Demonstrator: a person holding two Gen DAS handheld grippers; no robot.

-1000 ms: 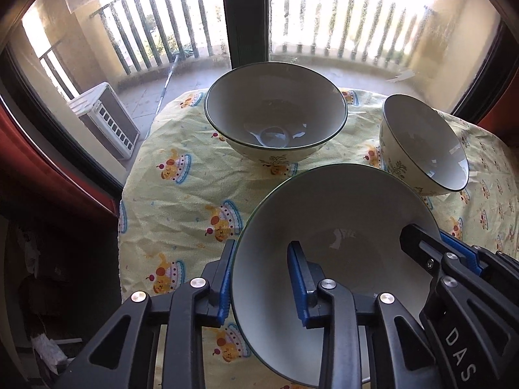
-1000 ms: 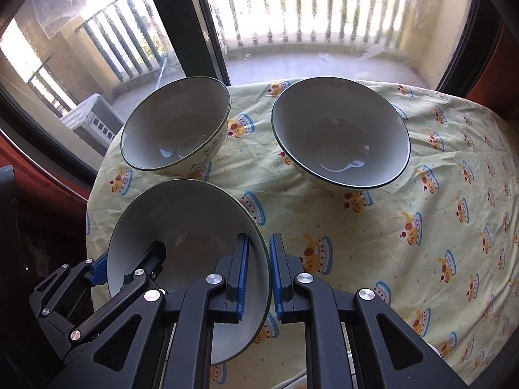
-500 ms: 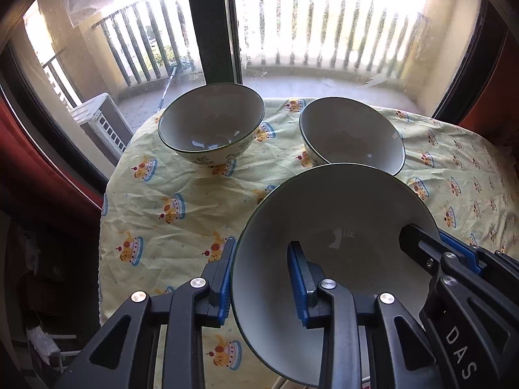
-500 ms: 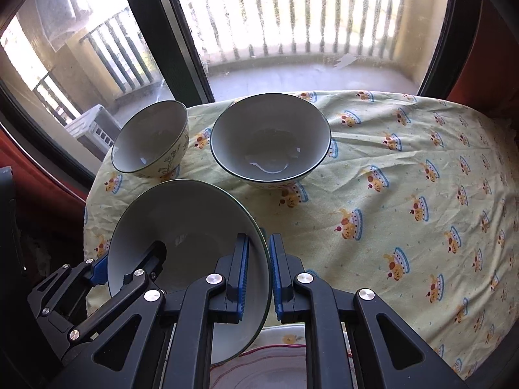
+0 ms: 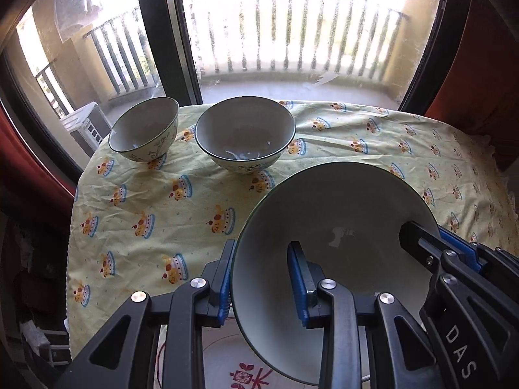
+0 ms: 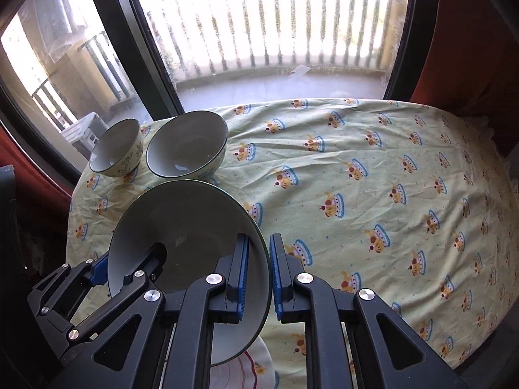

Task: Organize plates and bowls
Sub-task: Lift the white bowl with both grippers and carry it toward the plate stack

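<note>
Both grippers hold one large pale bowl (image 5: 331,214) with a dark green rim above the near part of the table. My left gripper (image 5: 262,278) is shut on its left rim, one blue pad outside and one inside. My right gripper (image 6: 259,272) is shut on the same large bowl (image 6: 188,223) at its right rim. Each gripper shows at the bowl's far side in the other's view. Two smaller bowls stand at the table's far left: a small one (image 5: 144,128) and a medium one (image 5: 245,133), side by side.
A white plate (image 5: 246,369) with a red pattern lies under the held bowl at the near edge; it is also the plate (image 6: 240,372) in the right wrist view. The yellow patterned tablecloth (image 6: 373,194) covers the table. A window and balcony railing stand behind; red curtains hang at both sides.
Both grippers carried the large bowl back toward the near edge and a little upward. The two standing bowls now look smaller and farther left, and the white plate has come into view below.
</note>
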